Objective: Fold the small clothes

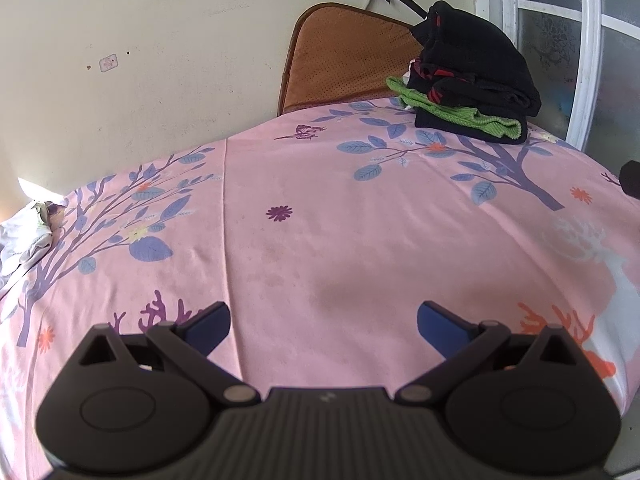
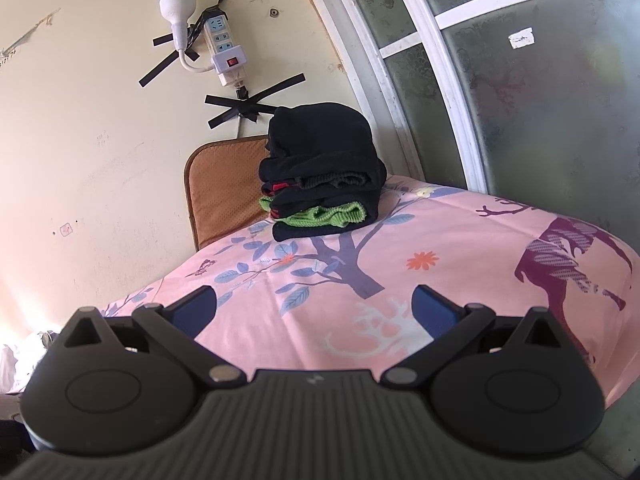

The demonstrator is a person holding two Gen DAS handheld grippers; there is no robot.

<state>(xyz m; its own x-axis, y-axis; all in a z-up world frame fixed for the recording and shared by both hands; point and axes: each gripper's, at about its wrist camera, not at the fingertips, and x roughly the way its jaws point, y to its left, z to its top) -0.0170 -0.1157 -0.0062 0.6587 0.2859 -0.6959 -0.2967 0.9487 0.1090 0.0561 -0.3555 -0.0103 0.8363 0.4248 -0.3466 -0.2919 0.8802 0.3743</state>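
Observation:
A stack of folded small clothes (image 1: pixel 472 80), black on top with green and red layers, sits at the far right corner of the pink floral sheet (image 1: pixel 320 200). It also shows in the right wrist view (image 2: pixel 320 176), straight ahead. My left gripper (image 1: pixel 323 326) is open and empty above the middle of the sheet, well short of the stack. My right gripper (image 2: pixel 314 310) is open and empty above the sheet (image 2: pixel 440 240), nearer the stack. A crumpled white garment (image 1: pixel 24 236) lies at the sheet's far left edge.
A brown cushion (image 1: pixel 340 56) leans on the cream wall behind the sheet. A frosted glass door with white frame (image 2: pixel 500 80) stands at the right. A power strip with a bulb (image 2: pixel 220 48) is taped to the wall. A dark object (image 1: pixel 631 178) shows at the right edge.

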